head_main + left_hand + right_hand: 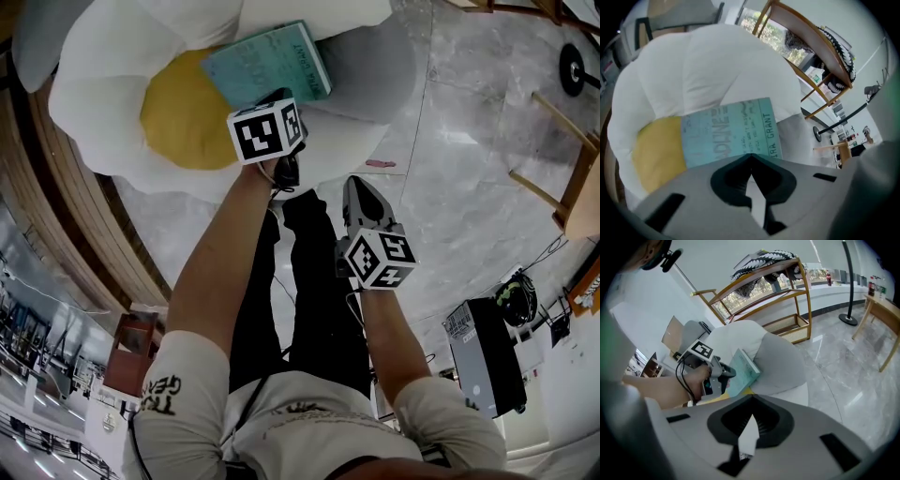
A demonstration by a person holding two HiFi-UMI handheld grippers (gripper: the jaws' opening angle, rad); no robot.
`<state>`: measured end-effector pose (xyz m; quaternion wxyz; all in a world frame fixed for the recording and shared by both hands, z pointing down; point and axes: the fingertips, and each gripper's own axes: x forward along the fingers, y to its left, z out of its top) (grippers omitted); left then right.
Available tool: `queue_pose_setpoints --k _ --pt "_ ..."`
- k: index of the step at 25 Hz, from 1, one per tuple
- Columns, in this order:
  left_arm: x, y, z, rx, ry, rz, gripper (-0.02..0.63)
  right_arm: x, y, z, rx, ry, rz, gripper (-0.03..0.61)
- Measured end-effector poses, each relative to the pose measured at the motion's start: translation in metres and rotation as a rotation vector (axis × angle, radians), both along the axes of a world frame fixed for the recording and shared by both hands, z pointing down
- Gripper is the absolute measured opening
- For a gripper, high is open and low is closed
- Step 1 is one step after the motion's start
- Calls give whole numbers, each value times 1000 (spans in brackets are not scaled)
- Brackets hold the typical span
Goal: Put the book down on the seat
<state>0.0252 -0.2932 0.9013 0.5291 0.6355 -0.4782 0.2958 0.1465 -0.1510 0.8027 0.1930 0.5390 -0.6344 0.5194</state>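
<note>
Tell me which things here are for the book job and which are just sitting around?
For the job:
blue book, lying on the seat
flower-shaped seat, white with a yellow middle
left gripper, shut, right by the book

Just sitting around:
wooden shelf
black box on the floor
round black stand base
right gripper, shut and empty

The person wears a pale short-sleeved T-shirt (309, 422) with dark lettering on one sleeve, and black trousers (314, 300). The left gripper (751, 158) and right gripper (752, 398) have light grey shells around dark ribbed fingers (771, 420). Behind the fingers sits a black-and-white marker cube (380, 258). A black cable (684, 380) loops behind the left one's cube.
</note>
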Motion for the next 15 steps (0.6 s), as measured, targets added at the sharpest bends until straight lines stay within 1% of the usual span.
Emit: queue_pose_setpoints --k 1,5,8,11,15 --pt "-8 0 -3 15 -16 -4 20 -2 -1 0 2 1 -1 27" --pt "-25 3 -23 74 12 0 20 -11 -6 -2 16 7 -15 26" --pt "-41 9 -44 119 25 -27 20 -17 -9 -8 27 18 -24 26" --pt "-55 17 -71 166 43 -42 20 -29 -15 -21 51 26 -40 26" --pt "-71 30 -119 231 57 -56 20 -47 -27 -50 103 33 -72 26"
